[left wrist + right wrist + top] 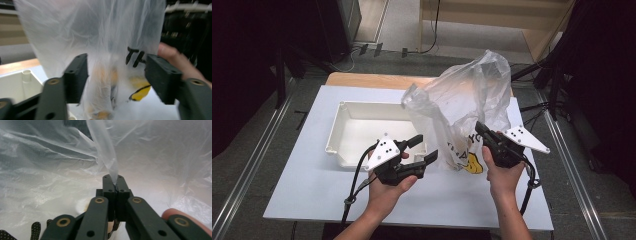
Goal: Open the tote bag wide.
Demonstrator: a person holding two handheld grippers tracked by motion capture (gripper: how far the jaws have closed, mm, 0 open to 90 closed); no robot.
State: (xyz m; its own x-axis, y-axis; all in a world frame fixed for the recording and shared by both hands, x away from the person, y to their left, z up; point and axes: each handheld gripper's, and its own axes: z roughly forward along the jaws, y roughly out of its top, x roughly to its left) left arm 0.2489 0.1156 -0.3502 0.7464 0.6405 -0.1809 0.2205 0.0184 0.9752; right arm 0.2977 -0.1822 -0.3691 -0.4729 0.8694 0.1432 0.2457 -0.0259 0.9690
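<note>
Nearest the high camera, my left hand-held gripper (424, 149) sits above the tabletop's near edge, jaws standing apart and gripping nothing; in the left gripper view the plastic bag (100, 50) hangs just beyond the open tips, and I cannot tell whether either pad brushes the film. My right hand-held gripper (115, 185) is clamped shut on a twisted fold of that bag, the film rising out of the closed jaws in the right gripper view. The bag stands upright toward the right edge of the tabletop (312, 195), just beside the right wall of the white tray (362, 107), with black lettering and a yellow print (474, 165) low on its side and pale orange shapes inside near the bottom; what they are I cannot tell. Judgement: the step is opening or emptying the bag. To do it well, I would hold the right pinch firm, bring the left jaws onto a separate layer of film near the mouth rather than the bunched middle, close fully, then draw the two grips apart gently. Thin film tears and slips; a hard pull risks both.
</note>
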